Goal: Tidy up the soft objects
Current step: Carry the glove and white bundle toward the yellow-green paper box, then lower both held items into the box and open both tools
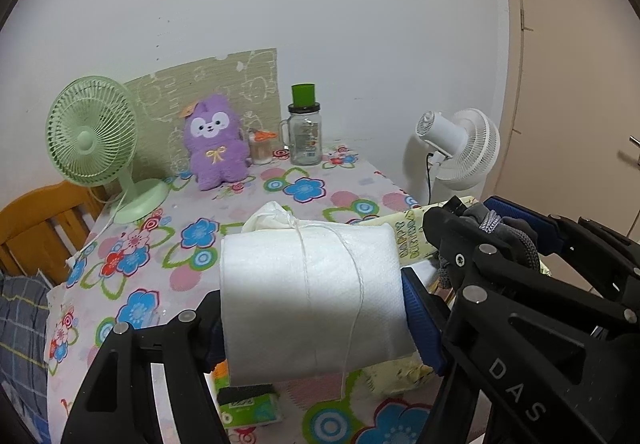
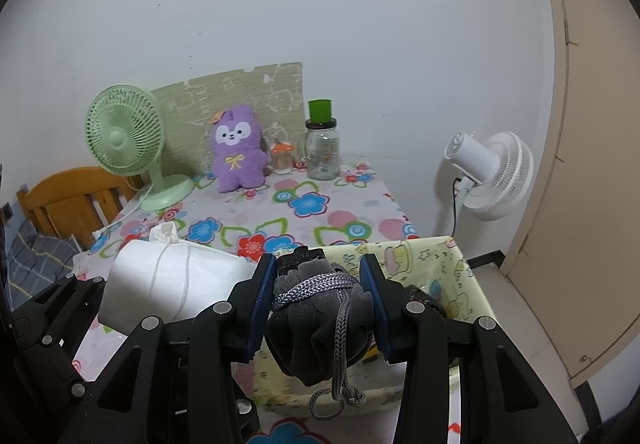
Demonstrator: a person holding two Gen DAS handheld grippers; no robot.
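My left gripper (image 1: 312,308) is shut on a white soft roll (image 1: 312,296) wrapped in cloth and tied with white string, held above the flowered table. The same white roll (image 2: 172,284) shows at the left of the right wrist view. My right gripper (image 2: 318,300) is shut on a grey drawstring pouch (image 2: 316,320), its braided cord dangling below. The pouch hangs over a pale yellow fabric basket (image 2: 440,256) at the table's near right corner. In the left wrist view the right gripper (image 1: 472,240) and the grey pouch (image 1: 500,228) sit to the right, over the basket (image 1: 404,372).
A purple plush toy (image 1: 216,144), a green desk fan (image 1: 92,144), a glass jar with a green lid (image 1: 305,132) and a small orange-topped container (image 1: 261,148) stand along the back wall. A green tissue pack (image 1: 248,408) lies under the roll. A white fan (image 1: 460,148) stands beyond the table.
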